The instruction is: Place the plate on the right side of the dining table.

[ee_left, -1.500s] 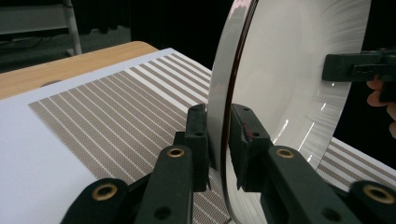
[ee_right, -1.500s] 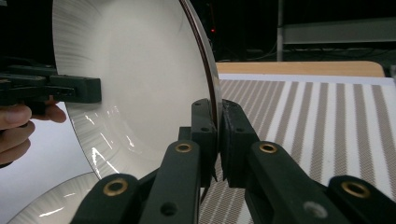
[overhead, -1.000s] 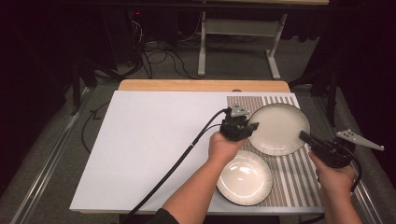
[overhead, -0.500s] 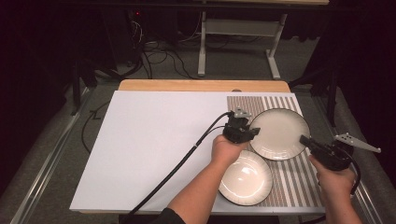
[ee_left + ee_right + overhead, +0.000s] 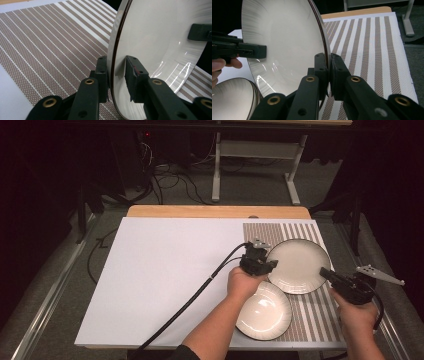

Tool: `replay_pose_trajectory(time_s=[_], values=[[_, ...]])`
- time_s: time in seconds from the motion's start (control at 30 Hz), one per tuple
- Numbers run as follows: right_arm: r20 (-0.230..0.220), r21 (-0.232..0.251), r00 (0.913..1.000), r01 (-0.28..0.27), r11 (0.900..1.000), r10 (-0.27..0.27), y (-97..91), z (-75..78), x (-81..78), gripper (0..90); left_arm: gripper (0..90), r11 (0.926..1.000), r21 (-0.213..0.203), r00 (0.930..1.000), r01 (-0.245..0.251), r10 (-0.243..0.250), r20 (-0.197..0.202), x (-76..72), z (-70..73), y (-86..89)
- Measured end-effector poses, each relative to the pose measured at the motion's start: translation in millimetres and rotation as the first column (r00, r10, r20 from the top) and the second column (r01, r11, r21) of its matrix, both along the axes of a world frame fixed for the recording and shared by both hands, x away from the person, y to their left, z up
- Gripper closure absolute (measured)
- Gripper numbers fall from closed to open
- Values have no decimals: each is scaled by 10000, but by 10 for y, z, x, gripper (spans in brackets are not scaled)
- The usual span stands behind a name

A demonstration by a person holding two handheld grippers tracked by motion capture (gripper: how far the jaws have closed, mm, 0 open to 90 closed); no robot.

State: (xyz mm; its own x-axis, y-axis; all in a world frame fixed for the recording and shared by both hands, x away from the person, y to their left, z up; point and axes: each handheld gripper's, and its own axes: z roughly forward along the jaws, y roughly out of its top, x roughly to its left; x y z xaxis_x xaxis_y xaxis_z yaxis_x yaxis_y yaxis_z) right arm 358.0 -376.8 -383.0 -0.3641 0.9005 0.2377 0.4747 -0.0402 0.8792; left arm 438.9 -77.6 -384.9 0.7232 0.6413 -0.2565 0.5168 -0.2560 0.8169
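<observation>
A large cream plate (image 5: 300, 265) with a dark rim hangs tilted over the striped mat (image 5: 300, 231), held from both sides. My left gripper (image 5: 266, 265) is shut on its left rim; in the left gripper view the jaws (image 5: 116, 67) straddle the plate (image 5: 162, 37), one pad on each face. My right gripper (image 5: 327, 274) is shut on the opposite rim, and its pads (image 5: 329, 65) pinch the plate (image 5: 284, 37) edge tightly. Across the plate, the left gripper's jaw (image 5: 249, 51) shows in the right gripper view.
A smaller cream plate (image 5: 262, 312) lies on the mat near the front edge, just under the left hand. A white sheet (image 5: 165, 270) covers the table's left and middle. A wooden strip (image 5: 215, 211) runs along the far edge. Cables and a stand lie on the floor beyond.
Both grippers and the large plate between them have drifted slightly toward the table's near edge. The smaller plate has stayed in place.
</observation>
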Motion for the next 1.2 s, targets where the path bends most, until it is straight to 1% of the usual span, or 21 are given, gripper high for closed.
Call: replay_pose_trajectory(time_s=[0.03,0.07,0.1,0.17,0.2,0.37,0.47,0.6,0.87,0.9,0.93,0.97,1.0,1.1,1.13,1.2], values=[[-18,2,10000,21,10000,-21,1,-5,0,870,726,10000,-25,9999,38,-38,-98,1,-4,-2],[-19,-20,10000,8,10000,-8,1,-10,3,869,726,10000,23,10000,-2,3,-52,6,-8,1],[-27,-35,10000,-7,10000,7,4,-16,4,870,725,9999,102,10000,28,-27,-94,9,-12,3],[-93,-103,10000,-12,9999,11,11,-27,3,870,724,9999,124,9998,66,-63,-205,8,-24,-1],[-100,-123,9999,-25,9999,24,14,-32,2,870,723,9997,240,9999,59,-55,-151,12,-29,0],[-193,-189,9998,12,9998,-15,11,-49,-9,870,720,9994,334,9996,60,-51,-263,6,-55,-17],[-263,-297,9997,-7,9996,-1,15,-70,-10,870,717,9990,447,9983,77,-52,-574,9,-90,-35],[-348,-298,9994,-22,9996,12,7,-92,-2,870,717,9986,522,9983,86,-56,-575,7,-110,-45],[-368,-319,9993,-14,9995,3,7,-99,7,870,713,9980,627,9984,-8,43,-556,8,-116,-54],[-372,-317,9993,-19,9995,8,8,-100,9,870,711,9976,684,9988,-47,81,-487,4,-113,-54],[-359,-341,9994,-35,9994,22,9,-100,11,869,706,9968,784,9993,-137,163,-328,-5,-103,-51],[-350,-372,9994,-26,9993,13,12,-100,11,868,681,9967,789,9996,-212,226,-158,-12,-86,-38],[-347,-428,9994,3,9991,-18,17,-99,12,867,654,9974,650,9995,-301,306,-68,-20,-61,-13],[-397,-425,9992,17,9991,-34,11,-105,22,865,572,9979,421,9986,-486,476,233,-49,9,77],[-413,-426,9991,32,9991,-49,12,-106,24,865,556,9978,431,9979,-495,476,436,-64,42,133],[-411,-454,9991,44,9990,-63,14,-105,28,865,514,9980,291,9966,-554,535,632,-94,89,223]])
